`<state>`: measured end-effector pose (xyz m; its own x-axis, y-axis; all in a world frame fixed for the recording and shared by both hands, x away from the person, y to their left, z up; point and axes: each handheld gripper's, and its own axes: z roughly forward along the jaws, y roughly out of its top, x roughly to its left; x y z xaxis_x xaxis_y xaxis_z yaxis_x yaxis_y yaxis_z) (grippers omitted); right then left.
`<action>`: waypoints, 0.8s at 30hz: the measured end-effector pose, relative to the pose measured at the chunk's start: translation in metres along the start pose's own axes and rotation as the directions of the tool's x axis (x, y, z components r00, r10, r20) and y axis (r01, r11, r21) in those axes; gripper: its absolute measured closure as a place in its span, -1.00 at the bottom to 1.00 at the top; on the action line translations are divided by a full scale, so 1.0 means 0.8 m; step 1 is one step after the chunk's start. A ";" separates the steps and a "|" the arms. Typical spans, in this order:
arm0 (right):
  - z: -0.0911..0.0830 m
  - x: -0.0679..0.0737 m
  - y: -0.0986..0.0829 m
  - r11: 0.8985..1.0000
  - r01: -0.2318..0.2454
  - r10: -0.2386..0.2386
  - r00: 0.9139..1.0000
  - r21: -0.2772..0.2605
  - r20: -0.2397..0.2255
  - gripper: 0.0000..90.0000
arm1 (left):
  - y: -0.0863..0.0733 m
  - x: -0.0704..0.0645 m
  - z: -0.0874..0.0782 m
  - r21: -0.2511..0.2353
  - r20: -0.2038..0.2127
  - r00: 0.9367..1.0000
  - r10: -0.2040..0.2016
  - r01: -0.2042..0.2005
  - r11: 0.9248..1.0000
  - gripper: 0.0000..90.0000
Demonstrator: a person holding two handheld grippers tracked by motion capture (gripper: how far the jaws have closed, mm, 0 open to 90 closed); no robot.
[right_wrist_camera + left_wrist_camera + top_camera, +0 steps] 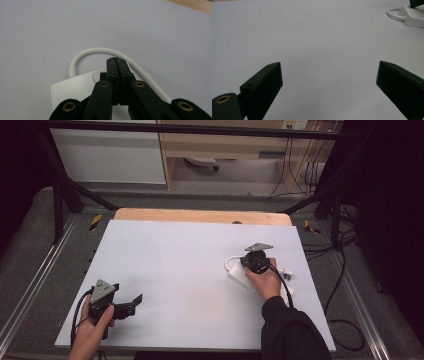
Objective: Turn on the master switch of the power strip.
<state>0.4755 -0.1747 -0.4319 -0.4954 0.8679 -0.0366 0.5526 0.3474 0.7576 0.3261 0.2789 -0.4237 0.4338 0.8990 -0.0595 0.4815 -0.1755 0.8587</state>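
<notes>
A white power strip (239, 279) lies on the right side of the white tabletop (190, 255), its white cable (229, 262) looping off its far-left end. My right gripper (246, 265) hangs just over that end with jaws pressed together and nothing between them. In the right gripper view the shut gripper (116, 60) sits above the power strip (72, 87), the cable (95, 50) arching just past the tips. My left gripper (134, 304) rests near the front left, open and empty. The left gripper view shows the gripper (329, 70) with jaws wide apart over bare table, the power strip (413, 18) far off.
A small white plug (287, 271) lies on the table right of my right hand. A wooden strip (200, 215) borders the table's far edge. Black frame posts and loose cables stand around the table on the floor.
</notes>
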 end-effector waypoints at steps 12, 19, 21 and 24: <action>0.000 0.000 0.000 1.000 0.000 0.000 1.000 0.007 0.003 1.00 | 0.000 0.000 0.000 0.002 -0.002 1.000 0.000 0.000 1.000 -0.85; 0.000 0.000 0.000 1.000 -0.002 0.002 1.000 0.007 -0.002 1.00 | 0.000 0.000 0.000 0.003 -0.002 1.000 -0.002 0.002 1.000 -0.85; 0.000 0.000 0.000 1.000 -0.002 0.002 1.000 0.009 -0.001 1.00 | 0.000 0.000 0.000 0.004 -0.002 1.000 -0.002 0.002 1.000 -0.85; 0.000 0.000 0.000 1.000 -0.002 0.002 1.000 0.010 -0.001 1.00 | 0.000 0.000 0.000 0.004 -0.002 1.000 -0.002 0.002 1.000 -0.85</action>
<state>0.4759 -0.1747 -0.4320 -0.4951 0.8682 -0.0347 0.5604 0.3495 0.7509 0.3262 0.2789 -0.4241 0.4312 0.9002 -0.0601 0.4854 -0.1753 0.8565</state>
